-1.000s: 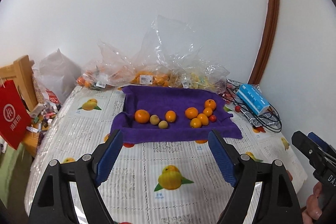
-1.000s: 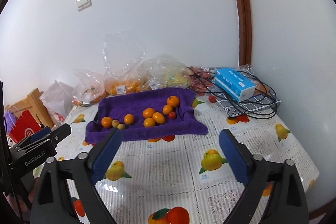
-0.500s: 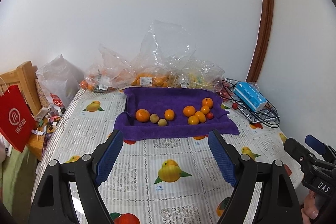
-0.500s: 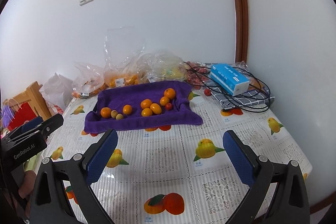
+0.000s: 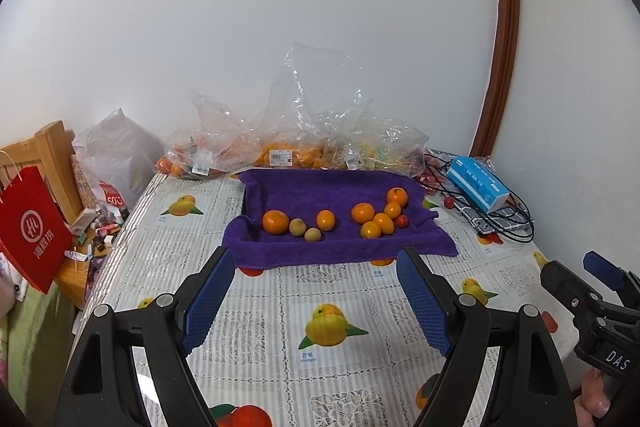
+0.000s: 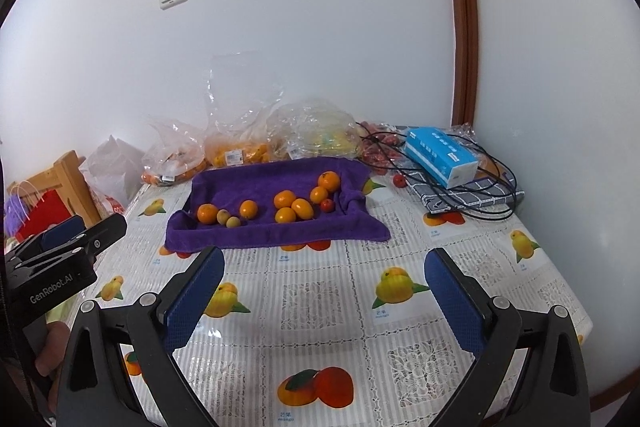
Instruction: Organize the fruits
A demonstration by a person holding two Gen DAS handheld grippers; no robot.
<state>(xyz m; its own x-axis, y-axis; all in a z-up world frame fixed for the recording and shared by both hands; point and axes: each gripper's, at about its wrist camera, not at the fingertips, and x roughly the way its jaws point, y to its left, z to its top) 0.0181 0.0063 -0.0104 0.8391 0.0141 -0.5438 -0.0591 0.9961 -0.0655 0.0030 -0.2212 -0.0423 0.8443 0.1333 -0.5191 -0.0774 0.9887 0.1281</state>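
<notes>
A purple towel (image 5: pixel 332 187) (image 6: pixel 264 183) lies at the middle back of the table. On its left part sit an orange (image 5: pixel 275 221), two small tan fruits (image 5: pixel 298 227) and a smaller orange (image 5: pixel 325 219). On its right part a cluster of several oranges (image 5: pixel 376 219) (image 6: pixel 294 207) lies with a small red fruit (image 5: pixel 402 221) (image 6: pixel 327 204). My left gripper (image 5: pixel 316 301) hovers open over the tablecloth in front of the towel, nothing between its blue pads. My right gripper (image 6: pixel 320 303) is open too, empty, well short of the towel.
Clear plastic bags of fruit (image 5: pixel 280 151) (image 6: pixel 240 147) line the wall behind the towel. A blue tissue box (image 5: pixel 476 183) (image 6: pixel 440 155) rests on black cables and a checked cloth at the right. A red paper bag (image 5: pixel 30 227) and wooden furniture stand left of the table.
Both views have drawn back and tilted slightly, so the towel looks smaller and more tablecloth shows in front. Both grippers stay open and the fruits have not moved.
</notes>
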